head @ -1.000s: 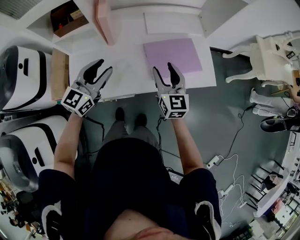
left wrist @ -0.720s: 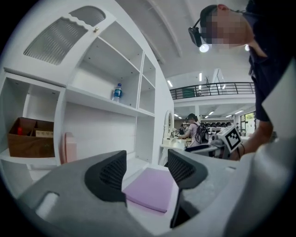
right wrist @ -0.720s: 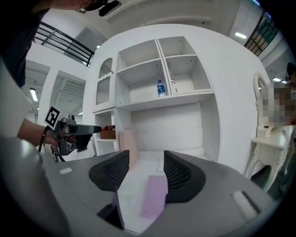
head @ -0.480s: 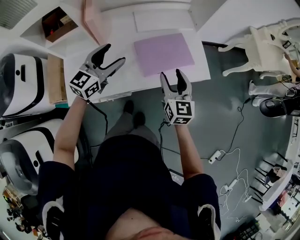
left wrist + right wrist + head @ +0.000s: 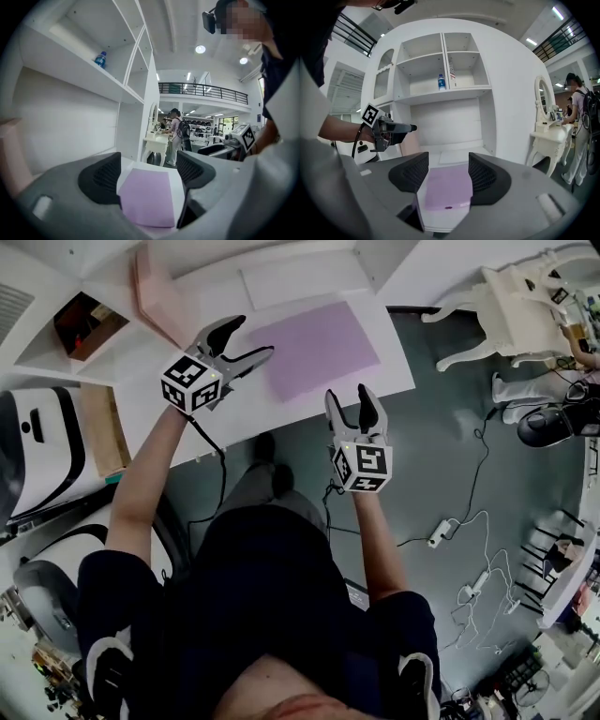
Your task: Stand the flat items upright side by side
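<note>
A purple flat item lies flat on the white table; it also shows in both gripper views. A white flat item lies behind it. A pink flat item stands on edge at the back left. My left gripper hovers over the table just left of the purple item; its jaws are opening with nothing between them. My right gripper hangs off the table's front edge, pointing at the purple item, its jaws also opening and empty.
White shelving rises behind the table, with a blue bottle on an upper shelf. A brown box sits in a cubby at the left. White machines stand at the left, a white dressing table at the right, cables on the floor.
The left gripper has moved forward and right toward the purple item, and its jaws have spread wider. The right gripper has drawn back from the purple item's edge to beyond the table's front.
</note>
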Action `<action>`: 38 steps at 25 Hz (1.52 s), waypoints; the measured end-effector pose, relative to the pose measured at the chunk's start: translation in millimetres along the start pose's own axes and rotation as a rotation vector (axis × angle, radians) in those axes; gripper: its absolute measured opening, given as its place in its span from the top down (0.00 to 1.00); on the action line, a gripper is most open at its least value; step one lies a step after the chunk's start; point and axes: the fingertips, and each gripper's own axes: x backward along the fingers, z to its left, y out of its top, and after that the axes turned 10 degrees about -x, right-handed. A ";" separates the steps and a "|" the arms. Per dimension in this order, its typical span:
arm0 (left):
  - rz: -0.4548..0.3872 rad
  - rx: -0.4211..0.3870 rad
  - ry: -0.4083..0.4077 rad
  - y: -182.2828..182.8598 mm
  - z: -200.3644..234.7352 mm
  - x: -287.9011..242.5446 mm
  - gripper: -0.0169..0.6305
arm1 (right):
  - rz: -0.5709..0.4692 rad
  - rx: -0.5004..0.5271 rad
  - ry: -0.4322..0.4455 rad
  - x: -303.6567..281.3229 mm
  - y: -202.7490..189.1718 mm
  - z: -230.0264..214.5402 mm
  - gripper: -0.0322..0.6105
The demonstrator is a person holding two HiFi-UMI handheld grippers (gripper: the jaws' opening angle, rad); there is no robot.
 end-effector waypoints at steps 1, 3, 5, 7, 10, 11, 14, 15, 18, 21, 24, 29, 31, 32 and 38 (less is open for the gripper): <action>0.009 -0.001 -0.017 -2.2 4.0 -7.2 0.38 | 0.004 -0.010 -0.010 -2.6 -1.3 -1.9 0.53; 0.024 0.001 -0.051 -7.2 11.8 -21.1 0.37 | 0.012 -0.032 -0.031 -8.1 -4.3 -5.8 0.53; 0.040 0.014 -0.090 -13.5 18.8 -35.3 0.36 | 0.022 -0.061 -0.055 -14.4 -8.2 -10.5 0.52; 0.060 0.032 -0.135 -21.5 25.3 -49.0 0.36 | 0.039 -0.098 -0.079 -21.5 -14.4 -14.3 0.51; 0.098 0.062 -0.199 -34.1 34.0 -69.3 0.34 | 0.069 -0.162 -0.104 -33.3 -25.7 -18.6 0.49; 0.114 0.070 -0.220 -38.1 35.6 -76.4 0.34 | 0.079 -0.190 -0.111 -36.8 -29.3 -20.6 0.48; 0.164 0.082 -0.277 -50.7 37.0 -97.5 0.34 | 0.103 -0.285 -0.130 -44.4 -40.8 -29.9 0.47; 0.178 0.083 -0.289 -54.8 38.3 -104.6 0.33 | 0.109 -0.313 -0.135 -46.8 -45.1 -34.5 0.46; 0.222 0.092 -0.315 -68.0 43.1 -123.8 0.32 | 0.126 -0.363 -0.146 -51.8 -56.9 -47.8 0.46; 0.269 0.112 -0.349 -81.0 45.4 -140.6 0.32 | 0.149 -0.424 -0.132 -57.5 -67.8 -60.3 0.43; 0.317 0.148 -0.376 -95.9 48.0 -157.4 0.32 | 0.179 -0.519 -0.118 -66.0 -84.7 -75.9 0.43; 0.407 0.206 -0.445 -124.3 52.0 -183.2 0.32 | 0.212 -0.703 -0.106 -84.1 -108.0 -93.2 0.42; 0.442 0.225 -0.470 -136.5 54.8 -193.2 0.32 | 0.218 -0.784 -0.114 -89.0 -119.4 -101.2 0.42; 0.459 0.231 -0.479 -142.2 57.2 -198.2 0.32 | 0.222 -0.818 -0.116 -91.8 -124.8 -104.3 0.42; 0.558 0.248 -0.542 -170.9 63.7 -218.5 0.32 | 0.234 -0.944 -0.126 -102.7 -147.4 -113.6 0.42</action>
